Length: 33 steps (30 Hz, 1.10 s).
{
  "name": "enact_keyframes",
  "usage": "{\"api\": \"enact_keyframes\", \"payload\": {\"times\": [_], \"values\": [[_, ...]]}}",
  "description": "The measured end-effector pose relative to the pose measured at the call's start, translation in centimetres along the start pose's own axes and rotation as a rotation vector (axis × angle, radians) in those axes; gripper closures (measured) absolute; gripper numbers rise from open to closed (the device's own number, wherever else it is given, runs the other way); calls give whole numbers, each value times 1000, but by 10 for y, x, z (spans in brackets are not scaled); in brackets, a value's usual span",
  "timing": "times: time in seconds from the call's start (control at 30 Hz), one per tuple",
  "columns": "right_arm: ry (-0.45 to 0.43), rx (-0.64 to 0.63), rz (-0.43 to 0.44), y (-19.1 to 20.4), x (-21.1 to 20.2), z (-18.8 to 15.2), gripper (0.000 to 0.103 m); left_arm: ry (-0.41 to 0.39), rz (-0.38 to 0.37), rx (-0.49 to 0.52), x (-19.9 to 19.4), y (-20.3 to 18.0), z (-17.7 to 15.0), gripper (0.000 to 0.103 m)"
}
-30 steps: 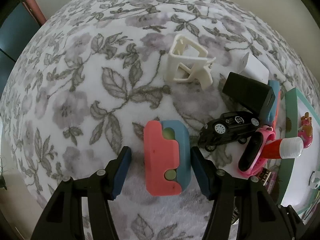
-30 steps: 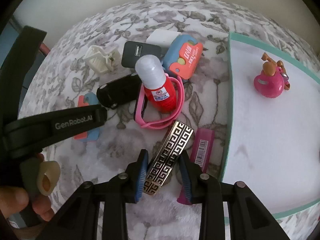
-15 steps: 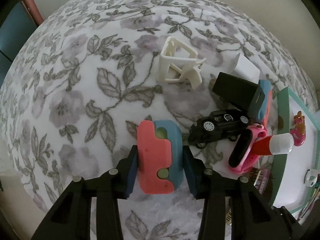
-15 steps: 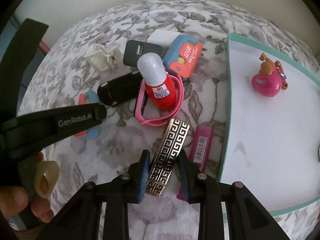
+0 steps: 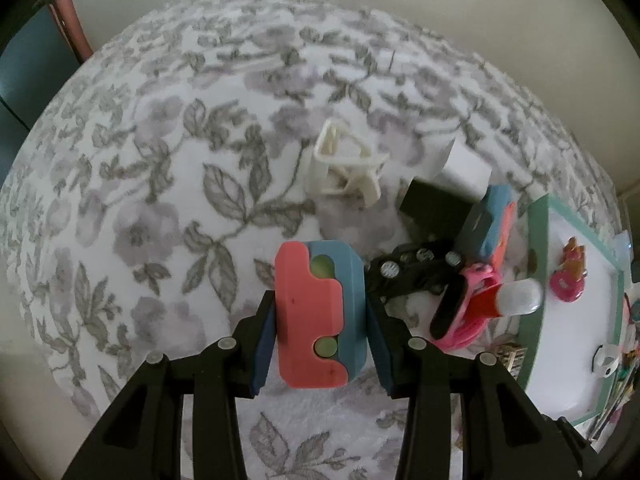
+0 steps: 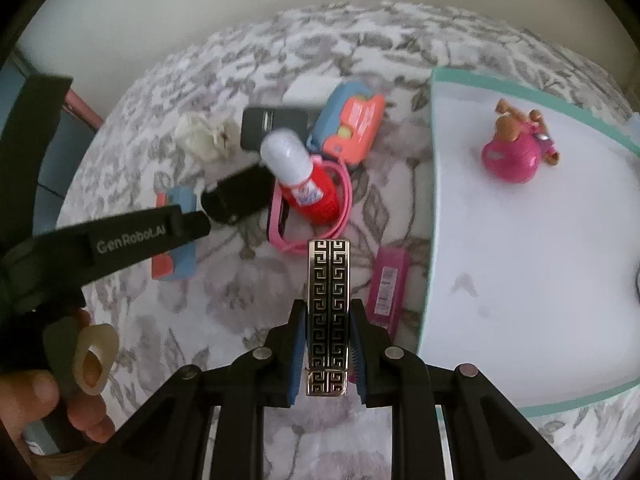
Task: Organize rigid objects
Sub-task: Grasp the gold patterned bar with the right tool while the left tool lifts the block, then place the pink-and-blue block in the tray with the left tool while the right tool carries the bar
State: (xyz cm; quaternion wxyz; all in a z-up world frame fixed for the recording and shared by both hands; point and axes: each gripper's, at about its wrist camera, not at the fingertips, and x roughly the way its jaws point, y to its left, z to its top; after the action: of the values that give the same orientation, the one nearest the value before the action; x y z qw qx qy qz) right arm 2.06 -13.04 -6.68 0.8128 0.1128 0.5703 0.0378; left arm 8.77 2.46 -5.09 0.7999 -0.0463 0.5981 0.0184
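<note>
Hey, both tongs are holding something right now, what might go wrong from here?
1. The right tongs pinch only the near end of the patterned metal bar; it could pivot or slip.
2. The red bottle stands in a crowded pile; a swing could topple it.
3. The left tongs with the pink-and-blue block could brush the black toy car.
</note>
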Motion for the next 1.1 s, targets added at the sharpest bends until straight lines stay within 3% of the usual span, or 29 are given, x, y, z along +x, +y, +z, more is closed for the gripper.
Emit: {"api": "enact_keyframes", "payload": {"times": [0.3, 0.5, 0.7, 1.1], "values": [[-168, 35, -63, -9, -46, 5, 81, -130, -52, 49, -59, -27, 4, 59], [-234, 112, -103, -35, -64, 9, 81, -139, -84, 144, -71, -78, 3, 59], [-259, 210, -217, -82, -72, 9, 81, -134, -128, 241, -74, -131, -11, 59], [-268, 433, -381, -166, -82, -12, 81, -78, -176, 383, -43, -186, -51, 59]]}}
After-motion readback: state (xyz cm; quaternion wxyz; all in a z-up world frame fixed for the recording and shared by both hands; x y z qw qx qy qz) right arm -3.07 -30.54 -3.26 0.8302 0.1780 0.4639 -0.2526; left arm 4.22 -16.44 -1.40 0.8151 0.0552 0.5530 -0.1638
